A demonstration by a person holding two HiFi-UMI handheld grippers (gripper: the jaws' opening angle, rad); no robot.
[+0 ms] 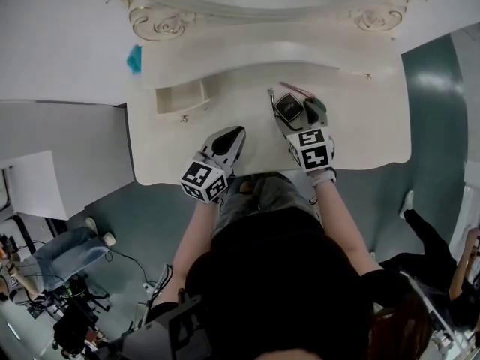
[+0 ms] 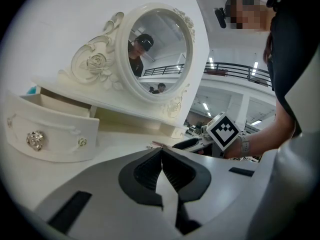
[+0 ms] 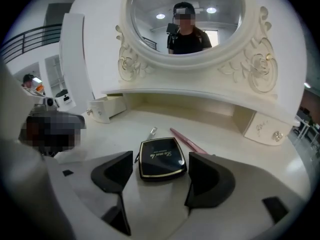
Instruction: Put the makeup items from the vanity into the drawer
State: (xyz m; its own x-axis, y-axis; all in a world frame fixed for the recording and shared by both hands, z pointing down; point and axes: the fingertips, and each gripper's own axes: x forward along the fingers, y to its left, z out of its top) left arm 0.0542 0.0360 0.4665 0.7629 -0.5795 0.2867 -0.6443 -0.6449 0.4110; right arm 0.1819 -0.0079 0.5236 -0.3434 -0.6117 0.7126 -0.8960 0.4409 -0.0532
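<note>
As the black compact (image 3: 162,158) lies on the vanity top (image 3: 115,134), untouched between the wide-open jaws of the right gripper (image 3: 161,165), the work seems hardly begun. A pink pencil (image 3: 187,140) waits just beside it. The drawer (image 2: 50,134) is open, and the left gripper (image 2: 162,151) is closed and empty.

A bare stretch of tabletop (image 1: 247,103) is left between the open drawer (image 1: 180,96) and the compact (image 1: 289,108), and the drawer is uncovered from above. The near edge is partly blocked by the left gripper (image 1: 238,131). The back is closed off by the raised shelf (image 1: 247,55). A pink pencil (image 3: 187,141) and a small silver piece (image 3: 152,132) are laid just behind the compact.
</note>
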